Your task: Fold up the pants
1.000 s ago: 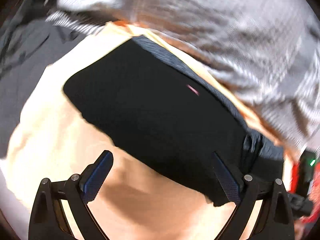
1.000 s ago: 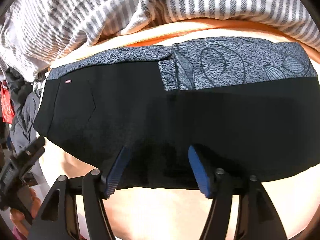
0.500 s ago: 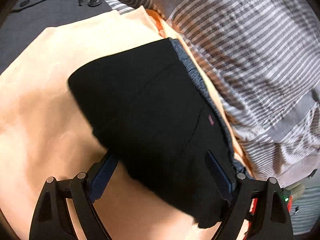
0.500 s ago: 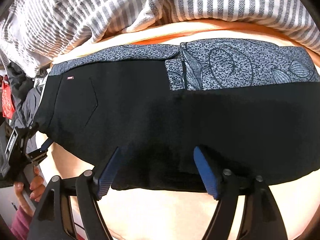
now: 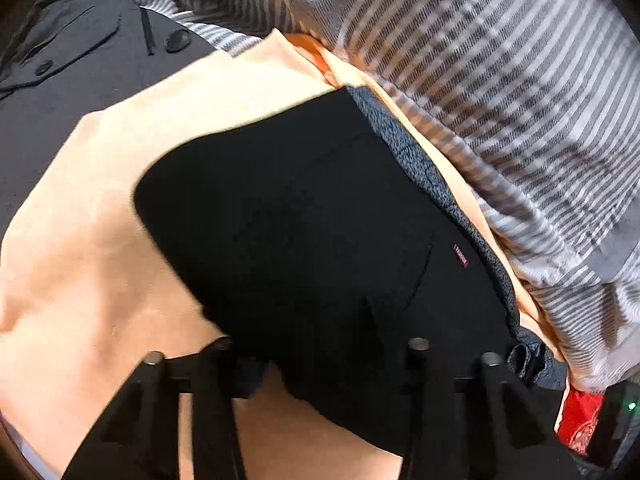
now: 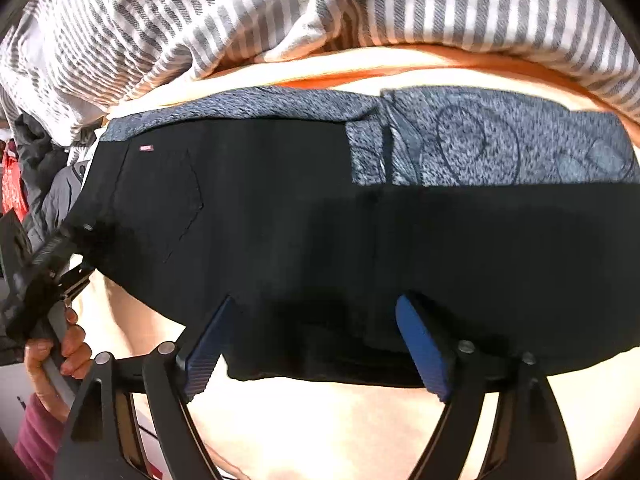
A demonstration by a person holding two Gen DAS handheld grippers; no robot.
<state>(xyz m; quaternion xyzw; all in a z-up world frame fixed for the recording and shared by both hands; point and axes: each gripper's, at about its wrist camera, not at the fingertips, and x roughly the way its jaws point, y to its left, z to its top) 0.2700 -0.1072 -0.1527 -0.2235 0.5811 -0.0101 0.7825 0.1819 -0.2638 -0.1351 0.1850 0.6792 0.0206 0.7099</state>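
Note:
Black pants (image 5: 320,220) with a grey patterned waistband (image 6: 500,148) lie folded lengthwise on a peach cloth (image 5: 100,240). My left gripper (image 5: 320,356) sits at the near edge of their left end. Its jaws are closing with a bunch of black fabric between them, and the pads are buried in it. The right wrist view shows the same pants (image 6: 280,220), with the left gripper (image 6: 76,248) biting their left corner. My right gripper (image 6: 314,308) stands open over the pants' near edge, the blue pads (image 6: 420,340) on either side of black fabric without pressing it.
A grey-and-white striped cloth (image 5: 500,100) is heaped along the far side (image 6: 200,20). A dark grey coat with buttons (image 5: 80,60) lies at the far left. Something red (image 5: 580,420) lies at the right. A hand (image 6: 52,356) in a maroon sleeve holds the left gripper.
The left gripper has come down onto the pants' near edge and its jaws have narrowed sharply around the fabric. The right gripper has stayed open and barely shifted.

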